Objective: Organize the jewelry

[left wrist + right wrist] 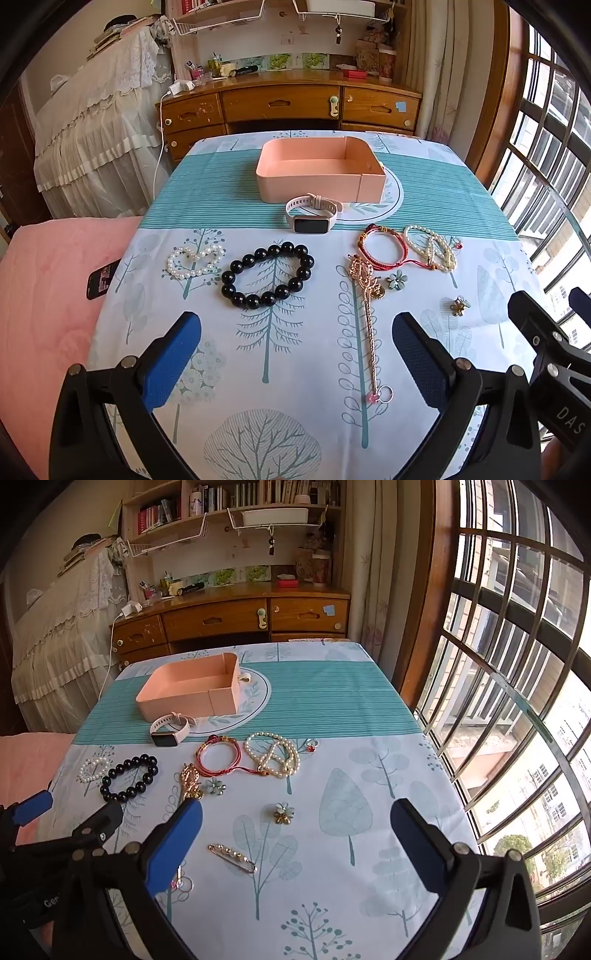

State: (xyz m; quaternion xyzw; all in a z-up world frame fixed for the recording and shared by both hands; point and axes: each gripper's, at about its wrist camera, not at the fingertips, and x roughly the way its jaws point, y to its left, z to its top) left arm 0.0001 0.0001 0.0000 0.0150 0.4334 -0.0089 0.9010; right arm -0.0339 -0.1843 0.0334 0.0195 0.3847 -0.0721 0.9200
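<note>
Both fingers wide, empty. Left gripper (295, 354): bead bracelet (267, 275) just ahead of fingers. Right gripper (295, 838): pin (232, 857) between fingers, lying diagonal; box (192, 698) far ahead-left.

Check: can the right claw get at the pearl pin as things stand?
Probably yes. The right claw is open and empty, with the pearl pin lying alone on the cloth between its fingers' line of approach. Nothing lies over it; the flower brooch sits clear beyond.

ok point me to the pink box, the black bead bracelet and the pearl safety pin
pink box (314, 188), left wrist view, on its near outer wall
black bead bracelet (236, 266), left wrist view, on a bead at the upper left of the loop
pearl safety pin (232, 856), right wrist view, on the middle of its bar
</note>
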